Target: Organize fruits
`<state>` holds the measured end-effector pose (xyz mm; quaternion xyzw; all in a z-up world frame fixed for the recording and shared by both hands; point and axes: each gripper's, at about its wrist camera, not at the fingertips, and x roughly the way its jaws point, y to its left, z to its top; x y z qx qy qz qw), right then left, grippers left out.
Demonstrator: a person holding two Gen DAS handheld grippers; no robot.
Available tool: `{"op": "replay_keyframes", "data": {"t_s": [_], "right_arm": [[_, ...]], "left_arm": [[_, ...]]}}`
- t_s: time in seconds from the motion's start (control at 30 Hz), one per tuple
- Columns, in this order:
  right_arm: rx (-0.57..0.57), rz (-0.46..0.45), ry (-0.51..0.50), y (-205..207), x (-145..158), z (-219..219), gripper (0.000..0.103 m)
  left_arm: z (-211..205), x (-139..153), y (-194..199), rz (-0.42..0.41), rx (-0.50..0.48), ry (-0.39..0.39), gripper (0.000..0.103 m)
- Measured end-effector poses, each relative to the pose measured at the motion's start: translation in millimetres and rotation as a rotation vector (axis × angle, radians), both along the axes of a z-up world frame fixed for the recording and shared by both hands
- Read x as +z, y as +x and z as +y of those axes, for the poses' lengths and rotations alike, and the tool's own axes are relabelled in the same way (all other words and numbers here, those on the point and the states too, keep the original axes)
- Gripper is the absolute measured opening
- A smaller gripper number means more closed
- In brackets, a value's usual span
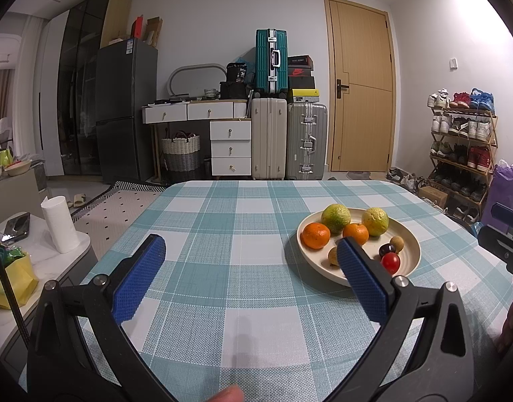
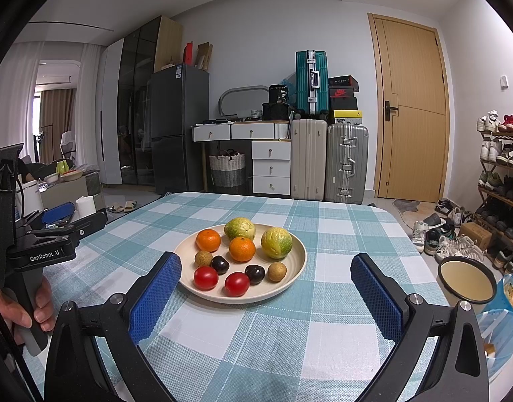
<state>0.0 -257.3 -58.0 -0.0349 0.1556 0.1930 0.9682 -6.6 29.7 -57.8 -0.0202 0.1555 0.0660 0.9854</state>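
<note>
Fruit [image 2: 242, 249] sits on a plate [image 2: 298, 261] mid-surface [image 2: 290, 335], bare cloth all round. I note left tongs [image 1: 249, 268] and right tongs [image 2: 266, 284] both released, hovering low, empty.

Both wrist views look low and forward across the checked desk [image 2: 323, 234] toward the far wall. The right view faces the plate [image 2: 298, 263] squarely and near; the left sits further left, sharing plate [image 1: 414, 254] and door [image 1: 360, 83].
</note>
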Motion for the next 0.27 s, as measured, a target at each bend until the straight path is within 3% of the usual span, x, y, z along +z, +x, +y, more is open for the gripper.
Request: {"op": "replay_keyframes", "data": {"t_s": [0.27], "right_arm": [[0.000,0.000,0.001,-0.1,-0.1,-0.1,0.103]], "left_arm": [[2.0,-0.9,1.1,0.013,0.021,0.000,0.102]]}}
